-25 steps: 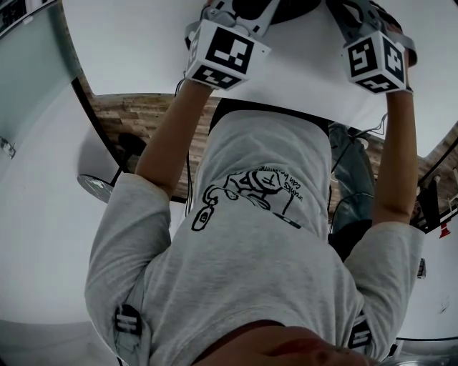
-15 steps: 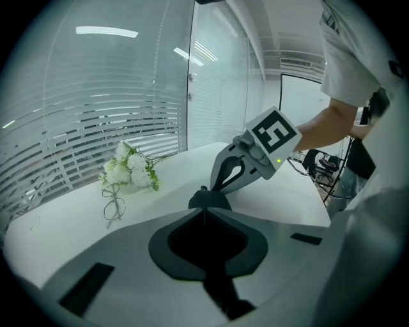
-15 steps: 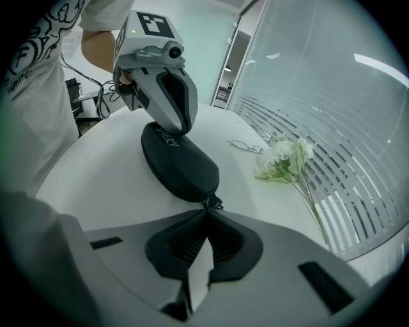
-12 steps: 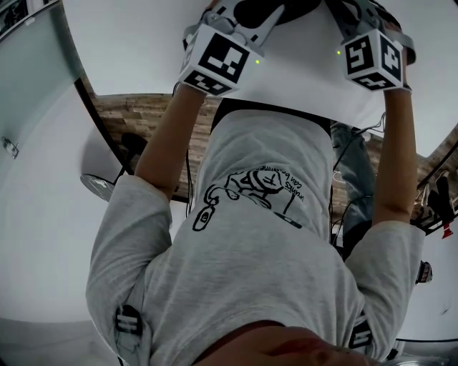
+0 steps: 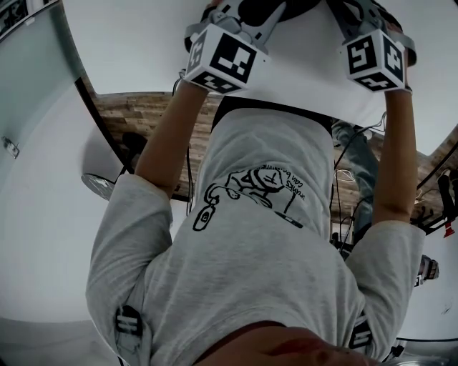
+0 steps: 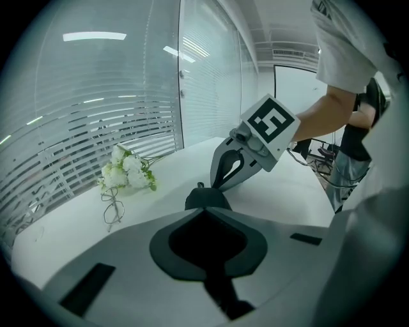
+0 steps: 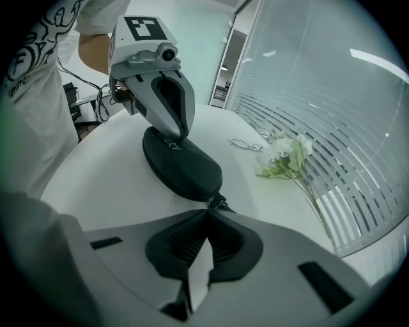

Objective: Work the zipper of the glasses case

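A black glasses case (image 7: 182, 163) lies on the white table (image 7: 102, 172); in the head view only its dark top (image 5: 261, 8) shows between the two marker cubes. My right gripper (image 7: 208, 209) is shut on the zipper pull (image 7: 217, 203) at the case's near end. My left gripper (image 6: 204, 207) is shut on the case's other end (image 6: 206, 198). In the right gripper view its fingertips (image 7: 181, 134) come down together on the case's far top. In the left gripper view the right gripper (image 6: 246, 156) reaches in from beyond the case.
White flowers (image 7: 284, 156) and a pair of wire eyeglasses (image 7: 246, 145) lie on the table past the case, toward the glass wall with blinds (image 6: 96, 128). The person's body stands against the table's round edge (image 5: 286, 107), with cables on the floor behind.
The left gripper's cube has shifted and tilted slightly while staying on the case. The right gripper has stayed where it was.
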The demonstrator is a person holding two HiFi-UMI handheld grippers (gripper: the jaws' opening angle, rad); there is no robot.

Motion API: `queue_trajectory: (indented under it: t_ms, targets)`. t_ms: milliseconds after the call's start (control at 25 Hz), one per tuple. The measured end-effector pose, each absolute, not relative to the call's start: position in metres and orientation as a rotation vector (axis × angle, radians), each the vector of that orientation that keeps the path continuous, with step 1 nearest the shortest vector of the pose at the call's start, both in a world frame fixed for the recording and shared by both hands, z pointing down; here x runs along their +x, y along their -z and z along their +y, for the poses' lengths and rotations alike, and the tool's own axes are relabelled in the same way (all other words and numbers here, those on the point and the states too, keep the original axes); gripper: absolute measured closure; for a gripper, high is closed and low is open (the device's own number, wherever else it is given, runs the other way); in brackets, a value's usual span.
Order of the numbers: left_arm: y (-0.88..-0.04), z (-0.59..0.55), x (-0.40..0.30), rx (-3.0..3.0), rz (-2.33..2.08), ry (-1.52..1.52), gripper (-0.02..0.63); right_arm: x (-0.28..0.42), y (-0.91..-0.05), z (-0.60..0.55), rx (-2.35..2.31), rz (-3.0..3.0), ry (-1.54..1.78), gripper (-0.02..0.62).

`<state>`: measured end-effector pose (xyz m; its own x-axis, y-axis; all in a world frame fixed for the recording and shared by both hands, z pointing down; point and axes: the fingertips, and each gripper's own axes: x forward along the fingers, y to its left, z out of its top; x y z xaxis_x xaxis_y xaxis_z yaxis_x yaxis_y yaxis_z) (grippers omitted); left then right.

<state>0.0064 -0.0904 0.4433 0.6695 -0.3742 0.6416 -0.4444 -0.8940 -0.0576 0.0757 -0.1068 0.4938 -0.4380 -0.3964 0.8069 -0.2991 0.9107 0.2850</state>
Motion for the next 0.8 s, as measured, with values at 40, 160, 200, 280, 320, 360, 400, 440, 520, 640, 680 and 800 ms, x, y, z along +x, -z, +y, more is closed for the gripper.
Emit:
queue_trajectory:
  t_ms: [40,160,200,280,320,360,400,440,520,640,680,800]
  targets:
    - [-0.444,-0.091,0.006,2.774,-0.684,-1.035,0.586,0.075,-0.495,-0.106,0.499,-2.058,0.115,0.592]
    - [-0.447,-0.089,0.003,2.77,-0.686,-1.042,0.586,0.073,-0.497,-0.102,0.495,-2.06,0.099,0.592]
    - [-0.447,-0.088,0.002,2.77,-0.687,-1.042,0.586,0.072,-0.497,-0.101,0.493,-2.061,0.093,0.592]
    - [-0.446,-0.088,0.003,2.768,-0.688,-1.04,0.586,0.073,-0.496,-0.099,0.489,-2.065,0.079,0.592]
    - [-0.446,-0.089,0.005,2.765,-0.688,-1.039,0.586,0.075,-0.496,-0.1,0.49,-2.069,0.072,0.592]
    - [-0.445,-0.09,0.006,2.763,-0.689,-1.039,0.585,0.076,-0.495,-0.101,0.493,-2.072,0.067,0.592]
    - [-0.444,-0.091,0.007,2.761,-0.69,-1.038,0.585,0.077,-0.494,-0.103,0.5,-2.075,0.066,0.592]
    - [-0.444,-0.091,0.007,2.76,-0.692,-1.036,0.586,0.077,-0.494,-0.105,0.51,-2.077,0.067,0.591]
    - [-0.445,-0.092,0.007,2.759,-0.693,-1.03,0.586,0.076,-0.494,-0.11,0.539,-2.081,0.077,0.586]
    - [-0.451,-0.093,0.009,2.76,-0.692,-1.027,0.586,0.074,-0.5,-0.114,0.56,-2.093,0.082,0.577]
    - [-0.452,-0.093,0.009,2.761,-0.69,-1.026,0.586,0.073,-0.502,-0.115,0.559,-2.094,0.085,0.578]
    - [-0.451,-0.091,0.007,2.76,-0.685,-1.021,0.586,0.068,-0.503,-0.114,0.544,-2.081,0.105,0.577]
